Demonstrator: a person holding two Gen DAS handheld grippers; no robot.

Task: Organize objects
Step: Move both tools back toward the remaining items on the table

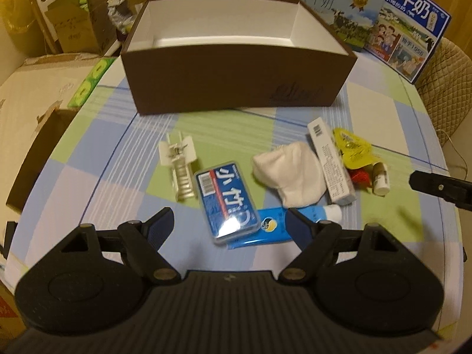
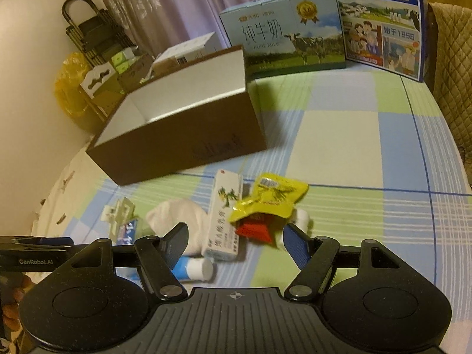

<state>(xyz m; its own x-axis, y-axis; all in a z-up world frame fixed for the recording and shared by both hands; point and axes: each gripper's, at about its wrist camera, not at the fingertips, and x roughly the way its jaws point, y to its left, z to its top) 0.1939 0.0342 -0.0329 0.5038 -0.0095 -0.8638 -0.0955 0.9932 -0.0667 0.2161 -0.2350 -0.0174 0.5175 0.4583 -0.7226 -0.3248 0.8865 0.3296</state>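
An empty brown box (image 1: 236, 82) with a white inside stands at the back of the table; it also shows in the right wrist view (image 2: 183, 135). In front of it lie a clear hair clip (image 1: 178, 162), a blue tissue pack (image 1: 225, 200), a blue tube (image 1: 274, 227), a white cloth (image 1: 290, 171), a long white carton (image 1: 330, 162), a yellow packet (image 1: 352, 147), a red packet (image 2: 255, 230) and a small white bottle (image 1: 380, 178). My left gripper (image 1: 230, 221) is open above the tissue pack. My right gripper (image 2: 234, 236) is open above the carton (image 2: 224, 221) and packets.
Two milk cartons (image 2: 283, 32) (image 2: 380, 20) stand at the back right of the checked tablecloth (image 2: 354, 153). Cardboard boxes (image 1: 67, 26) and a yellow bag (image 2: 70, 85) crowd the left. A padded chair back (image 2: 451, 67) is at the right edge.
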